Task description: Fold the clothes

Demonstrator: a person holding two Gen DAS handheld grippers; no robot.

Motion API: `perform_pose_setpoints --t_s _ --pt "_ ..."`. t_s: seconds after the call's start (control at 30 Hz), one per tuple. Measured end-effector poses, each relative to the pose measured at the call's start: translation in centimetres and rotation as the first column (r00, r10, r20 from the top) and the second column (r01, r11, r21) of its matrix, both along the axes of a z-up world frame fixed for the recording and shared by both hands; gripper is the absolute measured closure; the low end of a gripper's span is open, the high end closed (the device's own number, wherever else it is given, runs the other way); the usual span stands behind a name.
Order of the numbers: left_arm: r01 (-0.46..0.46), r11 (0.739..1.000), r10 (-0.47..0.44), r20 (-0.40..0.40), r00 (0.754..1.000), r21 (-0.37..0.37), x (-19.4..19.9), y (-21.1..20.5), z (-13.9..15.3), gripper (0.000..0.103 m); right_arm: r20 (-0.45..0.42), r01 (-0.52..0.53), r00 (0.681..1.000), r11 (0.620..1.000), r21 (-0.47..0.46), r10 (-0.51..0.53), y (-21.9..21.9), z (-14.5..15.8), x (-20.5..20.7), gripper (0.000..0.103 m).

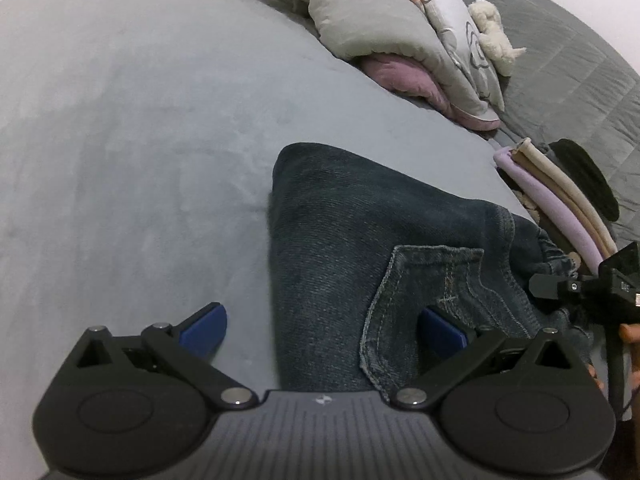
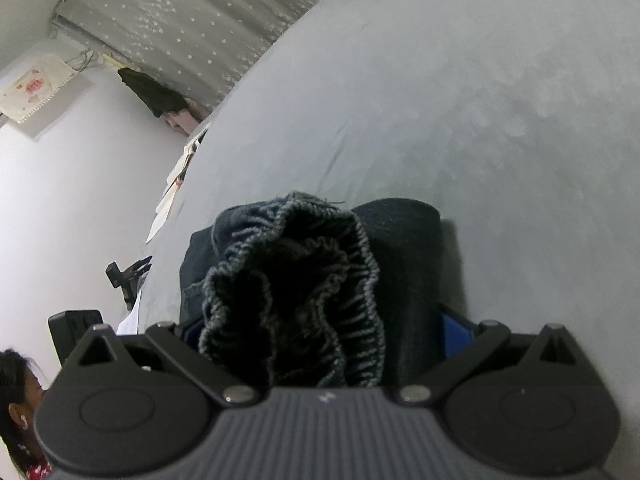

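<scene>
Dark blue jeans (image 1: 352,240) lie folded on the grey bed (image 1: 140,140), near its front edge, with a back pocket facing up. The left tongs (image 1: 324,328) are spread wide above them: one blue fingertip (image 1: 204,330) hangs over bare bedding just beside the denim, the other (image 1: 442,330) sits over the pocket. Whether either pad touches the cloth cannot be told, since the tongs' own body hides the jeans' near edge.

In the right wrist view the right tongs (image 2: 316,332) have the jeans' gathered elastic waistband (image 2: 292,292) bunched between the fingers. Only a sliver of the right blue pad (image 2: 456,334) shows beside the fabric; the other pad is almost wholly buried behind the ruffled cloth. The fingers stand apart with the denim filling the gap, so they appear to pinch the jeans, though the contact itself is hidden. The inside of the waistband is a black hollow with nothing readable in it.

Toward the far edge of the bed a rumpled grey quilt (image 1: 380,20) lies heaped over something pink, with a cream plush toy (image 1: 494,36) against it. At the right edge, a stack of folded clothes (image 1: 552,200) in lilac and beige is partly cut off. A person's head (image 2: 18,392) shows at the lower left corner of the right wrist view, mostly out of frame
</scene>
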State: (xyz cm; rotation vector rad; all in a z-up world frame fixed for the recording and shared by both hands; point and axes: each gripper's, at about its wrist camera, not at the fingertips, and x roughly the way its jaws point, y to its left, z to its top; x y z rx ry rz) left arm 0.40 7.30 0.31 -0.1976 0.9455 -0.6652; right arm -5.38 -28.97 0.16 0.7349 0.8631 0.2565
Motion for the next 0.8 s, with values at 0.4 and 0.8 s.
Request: perform_pose_setpoints --t_s 0.4,0.8 --pt "-0.020 1.000 0.020 0.025 0.999 -0.021 -0.5 -1.2 -0.1 0.000 0.072 -0.001 0.997 0.999 -0.045 0.004 0.5 -0.1 -0.9 0.000" --pt "0.097 0.984 -0.108 -0.074 0.991 -0.148 0.5 -1.4 0.2 0.002 0.048 -0.013 0.999 0.998 -0.061 0.016 1.9 0.2 0.4 0.000"
